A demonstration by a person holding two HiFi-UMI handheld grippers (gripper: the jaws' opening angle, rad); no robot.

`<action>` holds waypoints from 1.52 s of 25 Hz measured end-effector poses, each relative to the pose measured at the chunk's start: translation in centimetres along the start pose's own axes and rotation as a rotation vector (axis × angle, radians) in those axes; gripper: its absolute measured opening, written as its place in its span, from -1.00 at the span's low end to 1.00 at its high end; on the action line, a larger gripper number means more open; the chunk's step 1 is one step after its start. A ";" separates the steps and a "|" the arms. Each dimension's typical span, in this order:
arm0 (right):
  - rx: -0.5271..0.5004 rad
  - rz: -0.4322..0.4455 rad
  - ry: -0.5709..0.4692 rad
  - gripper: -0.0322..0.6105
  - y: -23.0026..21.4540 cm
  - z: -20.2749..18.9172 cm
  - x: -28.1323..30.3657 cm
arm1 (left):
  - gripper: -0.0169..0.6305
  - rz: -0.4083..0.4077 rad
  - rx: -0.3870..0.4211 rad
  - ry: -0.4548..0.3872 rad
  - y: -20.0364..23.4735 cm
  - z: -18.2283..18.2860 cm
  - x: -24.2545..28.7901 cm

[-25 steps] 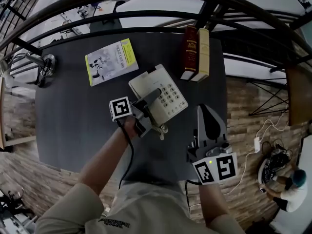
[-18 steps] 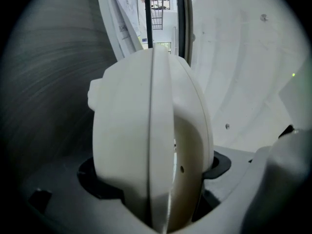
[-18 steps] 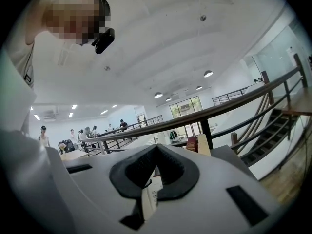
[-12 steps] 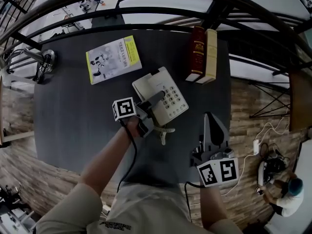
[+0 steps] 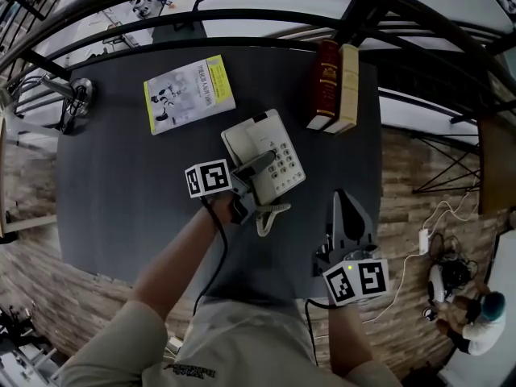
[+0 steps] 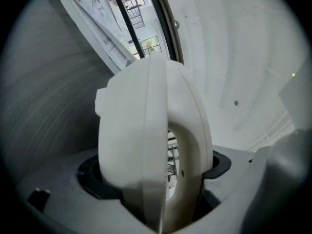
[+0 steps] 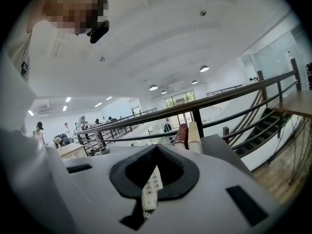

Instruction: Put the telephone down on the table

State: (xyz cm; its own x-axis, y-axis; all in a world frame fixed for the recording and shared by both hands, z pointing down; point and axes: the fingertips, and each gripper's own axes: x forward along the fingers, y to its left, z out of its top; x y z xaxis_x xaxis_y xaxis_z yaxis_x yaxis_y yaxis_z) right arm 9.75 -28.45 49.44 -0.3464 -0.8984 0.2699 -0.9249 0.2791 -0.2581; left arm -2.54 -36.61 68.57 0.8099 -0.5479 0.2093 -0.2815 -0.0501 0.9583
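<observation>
A cream telephone base (image 5: 274, 145) with a keypad lies on the dark round table (image 5: 121, 192), just right of centre. My left gripper (image 5: 255, 176) hovers over the base's near edge, shut on the cream handset (image 5: 272, 214), whose end sticks out toward me. In the left gripper view the handset (image 6: 146, 140) stands upright between the jaws of the left gripper (image 6: 156, 194) and fills the middle. My right gripper (image 5: 345, 208) is shut and empty at the table's near right edge. In the right gripper view the right gripper (image 7: 153, 179) points at the keypad (image 7: 152, 186).
A yellow-edged booklet (image 5: 189, 93) lies at the back left of the telephone. Two books (image 5: 334, 87) stand at the back right, also in the right gripper view (image 7: 187, 136). A metal fixture (image 5: 76, 103) sits at the far left edge. Dark railings ring the table.
My left gripper has drawn the handset a little toward the near side, so more of its end shows past the base. The right gripper stayed shut near the right edge.
</observation>
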 end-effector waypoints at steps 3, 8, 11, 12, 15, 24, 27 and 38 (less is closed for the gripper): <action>0.003 -0.010 0.016 -0.90 -0.8 -0.1 -0.4 | 0.48 0.088 0.028 -0.002 0.9 0.0 -0.3; -0.029 -0.016 0.038 -0.90 -1.5 0.1 -1.0 | 0.49 0.176 0.044 0.015 1.3 0.1 -0.4; -0.064 -0.013 0.052 -0.90 -1.5 0.6 -1.4 | 0.49 0.233 0.048 0.043 1.5 0.2 -0.6; -0.067 -0.009 0.052 -0.89 -1.5 0.8 -1.6 | 0.49 0.263 0.053 0.054 1.7 0.2 -0.8; -0.065 0.000 0.051 -0.90 -1.5 1.2 -2.1 | 0.49 0.363 0.056 0.069 2.5 0.4 -1.5; -0.059 0.040 0.046 -0.90 -2.0 2.3 -2.1 | 0.49 0.479 -0.029 0.006 4.5 0.6 -3.5; -0.063 0.047 0.051 -0.89 -2.2 2.2 -1.7 | 0.49 0.491 -0.027 -0.015 3.9 0.7 -4.3; -0.083 0.080 0.016 -0.90 -0.7 4.4 -1.9 | 0.49 0.450 0.053 -0.095 -2.7 2.6 -7.8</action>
State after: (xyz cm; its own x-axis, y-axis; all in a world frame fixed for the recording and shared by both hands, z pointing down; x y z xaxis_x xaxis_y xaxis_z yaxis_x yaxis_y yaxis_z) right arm 11.77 -28.44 45.03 -0.4216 -0.8667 0.2666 -0.9037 0.3774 -0.2021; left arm -9.41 -34.34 63.88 0.5513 -0.5990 0.5808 -0.6223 0.1684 0.7644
